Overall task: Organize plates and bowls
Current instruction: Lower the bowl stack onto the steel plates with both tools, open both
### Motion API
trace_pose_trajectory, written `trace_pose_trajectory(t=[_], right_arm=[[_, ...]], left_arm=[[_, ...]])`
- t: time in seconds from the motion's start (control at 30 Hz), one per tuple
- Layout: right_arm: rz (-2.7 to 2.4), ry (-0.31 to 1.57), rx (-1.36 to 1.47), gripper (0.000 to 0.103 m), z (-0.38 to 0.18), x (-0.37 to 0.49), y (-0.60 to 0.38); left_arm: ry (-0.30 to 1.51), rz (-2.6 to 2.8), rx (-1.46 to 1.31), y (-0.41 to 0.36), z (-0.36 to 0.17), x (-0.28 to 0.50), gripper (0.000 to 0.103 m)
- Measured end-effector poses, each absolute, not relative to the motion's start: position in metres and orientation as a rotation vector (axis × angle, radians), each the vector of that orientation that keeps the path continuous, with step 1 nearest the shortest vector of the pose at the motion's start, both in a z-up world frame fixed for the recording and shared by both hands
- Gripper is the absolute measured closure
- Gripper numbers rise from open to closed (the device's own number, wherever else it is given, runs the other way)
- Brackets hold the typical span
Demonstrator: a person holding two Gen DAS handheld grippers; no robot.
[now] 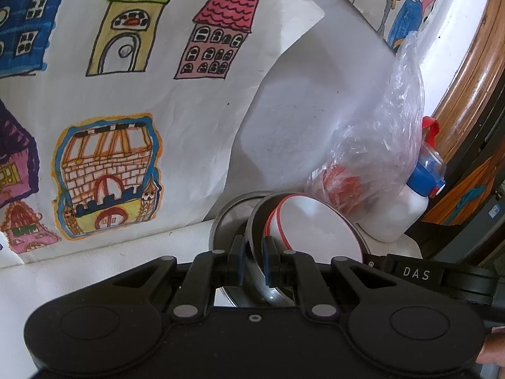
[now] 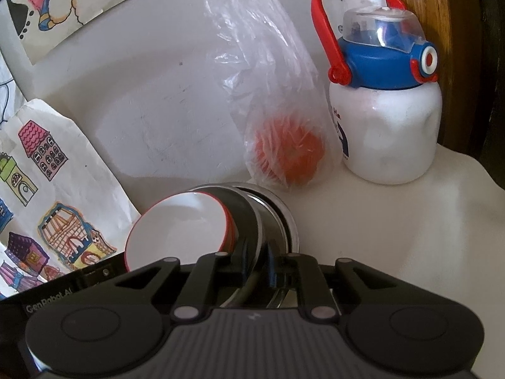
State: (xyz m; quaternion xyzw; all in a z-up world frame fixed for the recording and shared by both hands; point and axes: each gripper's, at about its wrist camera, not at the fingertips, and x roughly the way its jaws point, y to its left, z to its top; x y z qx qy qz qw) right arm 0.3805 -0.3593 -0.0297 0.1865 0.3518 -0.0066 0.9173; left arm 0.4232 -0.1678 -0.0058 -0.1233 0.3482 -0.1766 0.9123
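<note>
A steel bowl (image 1: 257, 221) stands tilted on edge, with a white bowl with a red rim (image 1: 318, 230) nested against it. My left gripper (image 1: 254, 267) is shut on the steel bowl's rim. In the right wrist view the white red-rimmed bowl (image 2: 180, 230) is at left, the steel bowl (image 2: 249, 221) beside it and a second steel dish (image 2: 287, 221) behind. My right gripper (image 2: 257, 268) is shut on the steel bowl's rim. The left gripper's body shows at lower left in that view.
A clear plastic bag with an orange thing inside (image 2: 284, 154) leans on the white wall. A white bottle with blue lid and red handle (image 2: 388, 117) stands at right on the white counter (image 2: 394, 237). Children's house drawings (image 1: 110, 94) hang on the wall.
</note>
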Motion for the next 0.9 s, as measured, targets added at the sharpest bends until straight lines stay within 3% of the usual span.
trace_pose_trajectory(t=[0.3,0.67,0.9], right_arm=[[-0.021,0.671,0.355,0.087,-0.022,0.374,-0.359],[-0.057,0.653,0.363,0.060,-0.023,0.366,-0.366],[-0.072,0.629,0.379,0.044,-0.020,0.357,-0.371]], left_arm=[[0.715,-0.364,-0.269,-0.166,-0.006,0.422,0.087],[0.695,-0.349,-0.296,-0.157,-0.002,0.416,0.071],[0.662,-0.337,-0.304,-0.153,0.005,0.410,0.053]])
